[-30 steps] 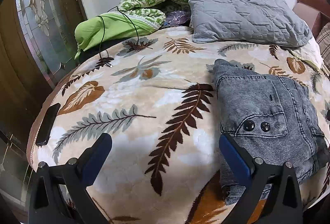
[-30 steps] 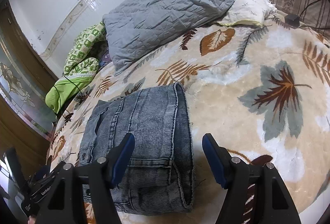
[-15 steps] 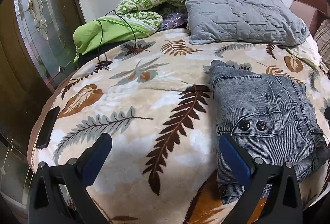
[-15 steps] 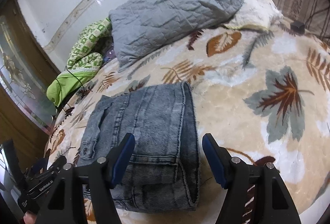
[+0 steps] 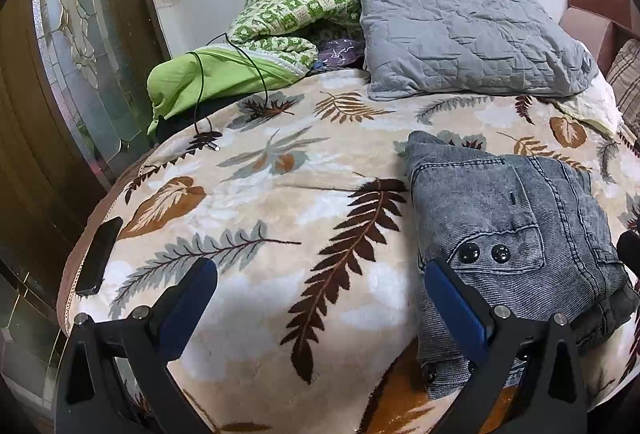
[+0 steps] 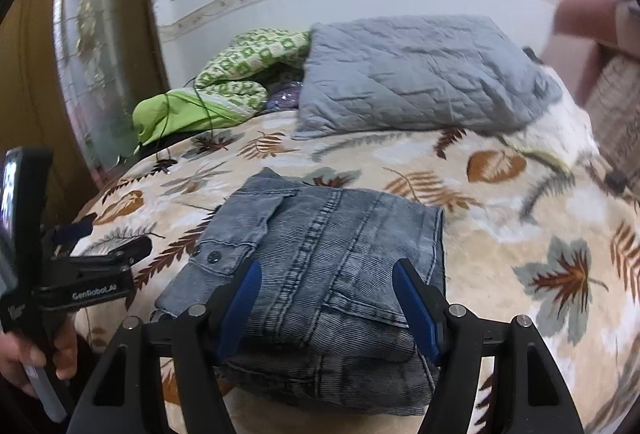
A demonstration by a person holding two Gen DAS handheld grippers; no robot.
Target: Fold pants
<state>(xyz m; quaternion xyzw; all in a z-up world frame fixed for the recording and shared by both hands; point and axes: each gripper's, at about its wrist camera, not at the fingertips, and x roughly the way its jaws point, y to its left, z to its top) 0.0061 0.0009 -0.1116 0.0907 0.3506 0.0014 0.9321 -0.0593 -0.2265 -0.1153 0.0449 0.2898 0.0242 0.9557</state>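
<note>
The grey denim pants [image 6: 328, 266] lie folded into a compact bundle on the leaf-print blanket [image 6: 520, 234], near the bed's front edge. In the left wrist view the pants [image 5: 508, 226] lie at the right, two black buttons showing. My right gripper [image 6: 326, 298] is open, its blue fingers straddling the bundle's near part just above it. My left gripper [image 5: 320, 298] is open and empty over bare blanket [image 5: 260, 214], its right finger at the bundle's left edge. The left gripper's body also shows in the right wrist view [image 6: 80, 274], held in a hand.
A grey quilted pillow [image 5: 468, 42] and green bedding [image 5: 240, 70] with a black cable lie at the bed's head. A black phone [image 5: 98, 254] sits at the bed's left edge. A glass door [image 5: 80, 54] stands at left, brown furniture [image 5: 600, 14] at right.
My right gripper has swung left and now sits centred over the folded pants. My left gripper has stayed open and nearly still.
</note>
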